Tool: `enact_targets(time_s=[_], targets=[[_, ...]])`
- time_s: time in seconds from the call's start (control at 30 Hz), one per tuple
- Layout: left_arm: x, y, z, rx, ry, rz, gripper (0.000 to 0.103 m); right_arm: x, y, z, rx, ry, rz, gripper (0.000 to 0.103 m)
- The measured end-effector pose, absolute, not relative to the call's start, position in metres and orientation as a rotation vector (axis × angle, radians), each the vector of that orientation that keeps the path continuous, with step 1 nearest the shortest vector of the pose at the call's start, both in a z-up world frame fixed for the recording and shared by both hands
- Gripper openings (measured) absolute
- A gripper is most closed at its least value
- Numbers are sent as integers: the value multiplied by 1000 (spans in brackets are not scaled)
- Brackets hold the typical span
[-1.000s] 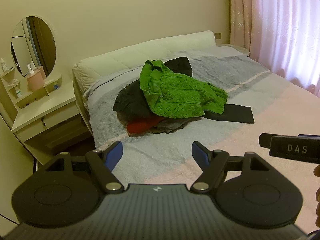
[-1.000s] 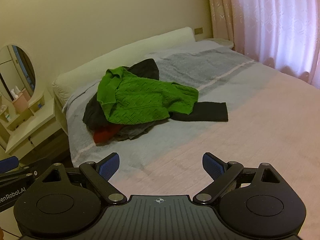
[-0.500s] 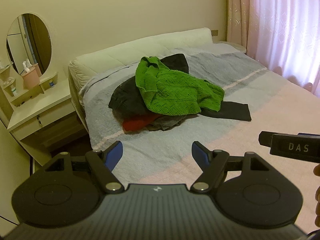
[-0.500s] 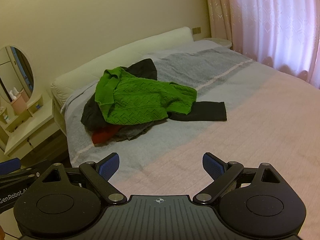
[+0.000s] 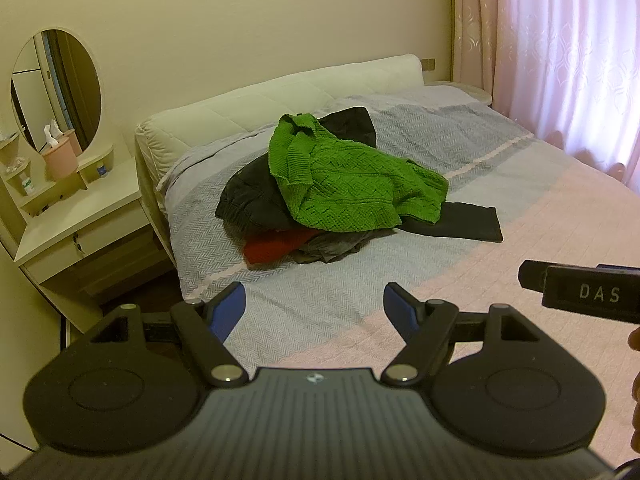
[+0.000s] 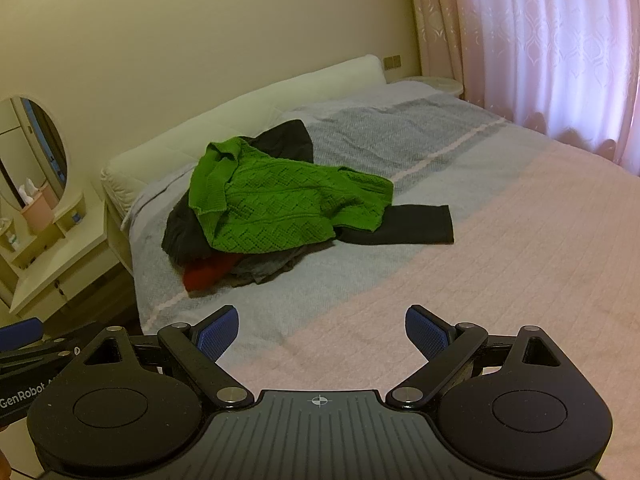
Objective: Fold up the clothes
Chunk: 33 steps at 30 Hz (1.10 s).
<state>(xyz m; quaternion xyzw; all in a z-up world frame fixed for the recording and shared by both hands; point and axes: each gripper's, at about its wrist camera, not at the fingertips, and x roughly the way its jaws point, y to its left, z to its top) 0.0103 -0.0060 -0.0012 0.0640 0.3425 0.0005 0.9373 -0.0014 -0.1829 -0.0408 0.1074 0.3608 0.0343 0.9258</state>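
A: While both tools, left tool [image 5: 314,306] and right tool [image 6: 322,330], gape wide and empty, where's your pile?

B: At twelve o'clock on the bed [image 5: 540,216]. Pinch the green sweater [image 5: 348,184] at its collar; it's soft and floppy.

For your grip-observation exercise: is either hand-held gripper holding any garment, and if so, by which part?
Nothing is held. The left gripper and right gripper are both open, short of the green knitted sweater atop the clothes pile.
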Motion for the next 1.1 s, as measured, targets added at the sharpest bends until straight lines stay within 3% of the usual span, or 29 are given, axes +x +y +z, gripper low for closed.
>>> enact_targets(time_s=[1.1], targets=[[31,25,-19,120,768,-11,73,20,-173,-58,225,795,39,93]])
